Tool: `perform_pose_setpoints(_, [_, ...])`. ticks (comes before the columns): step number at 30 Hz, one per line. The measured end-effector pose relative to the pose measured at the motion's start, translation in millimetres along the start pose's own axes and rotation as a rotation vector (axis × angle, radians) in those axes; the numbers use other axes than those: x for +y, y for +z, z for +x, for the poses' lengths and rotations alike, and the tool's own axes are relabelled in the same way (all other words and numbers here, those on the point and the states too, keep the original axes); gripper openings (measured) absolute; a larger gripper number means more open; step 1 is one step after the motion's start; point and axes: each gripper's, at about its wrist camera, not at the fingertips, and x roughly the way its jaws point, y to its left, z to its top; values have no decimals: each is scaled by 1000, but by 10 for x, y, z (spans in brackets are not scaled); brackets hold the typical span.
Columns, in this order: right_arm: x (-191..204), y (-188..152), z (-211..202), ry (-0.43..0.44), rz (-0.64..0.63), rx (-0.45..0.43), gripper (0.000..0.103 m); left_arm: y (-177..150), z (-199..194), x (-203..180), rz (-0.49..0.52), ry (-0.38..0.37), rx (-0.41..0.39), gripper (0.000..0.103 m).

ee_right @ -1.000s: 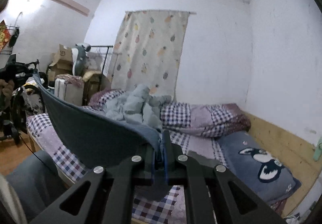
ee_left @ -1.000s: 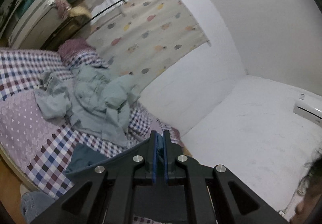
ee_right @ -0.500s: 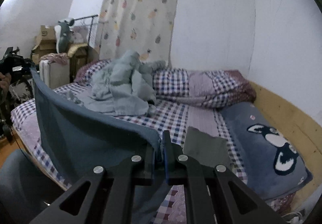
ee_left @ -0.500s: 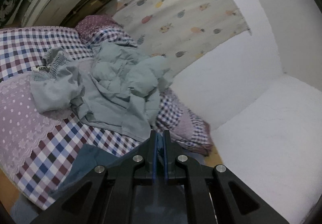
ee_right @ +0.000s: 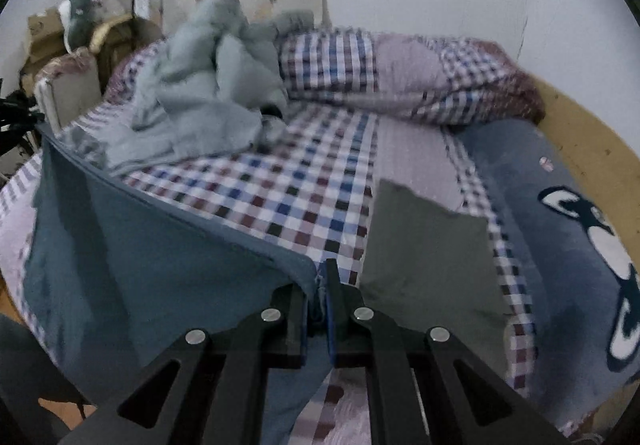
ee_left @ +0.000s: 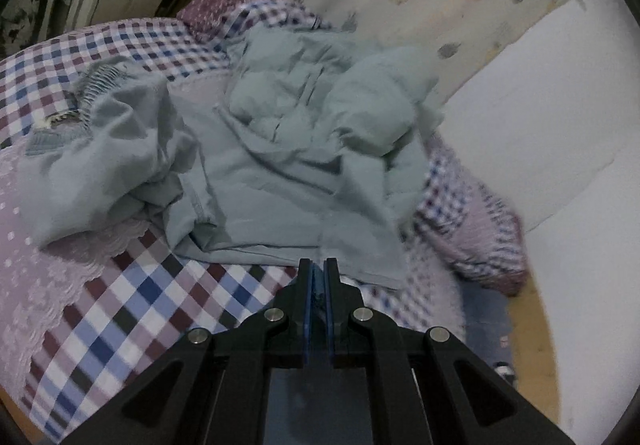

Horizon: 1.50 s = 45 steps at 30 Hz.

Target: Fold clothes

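Grippers both clenched on blue garment [ee_right: 132, 245]. My right gripper [ee_right: 318, 285] pinches frayed corner; cloth stretches taut leftward, held above checked bedspread [ee_right: 280, 189]. My left gripper [ee_left: 318, 285] clamps sliver of same blue fabric between pads. Pale grey-green clothes pile [ee_left: 280, 149] lies ahead on bed. Dark grey folded piece [ee_right: 428, 245] lies flat just beside right gripper, near blue pillow [ee_right: 560, 213].

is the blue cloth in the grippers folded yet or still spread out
Spread out. The blue cloth hangs as one stretched sheet from the right gripper; no fold shows.
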Motion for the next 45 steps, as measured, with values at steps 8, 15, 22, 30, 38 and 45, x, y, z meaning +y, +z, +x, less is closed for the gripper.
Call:
perform_pose_setpoints(8, [-31, 159, 1055, 27, -7, 142, 5, 34, 1052, 202, 52, 153, 62, 4])
perform_pose_setpoints(15, [-62, 45, 1639, 24, -14, 247, 5, -67, 1563, 292, 136, 218, 98, 4])
perform_pose_setpoints(22, [-56, -85, 2011, 28, -21, 323, 6, -176, 1892, 362, 212, 257, 110, 4])
perform_pose_setpoints(30, [-67, -126, 2187, -59, -69, 330, 17, -174, 2006, 427, 288, 273, 65, 2])
perform_pose_setpoints(38, [-246, 48, 1644, -264, 10, 116, 37, -89, 1679, 450, 279, 143, 25, 6])
perform_pose_setpoints(45, [288, -84, 776, -228, -14, -97, 52, -146, 833, 724, 205, 5, -14, 56])
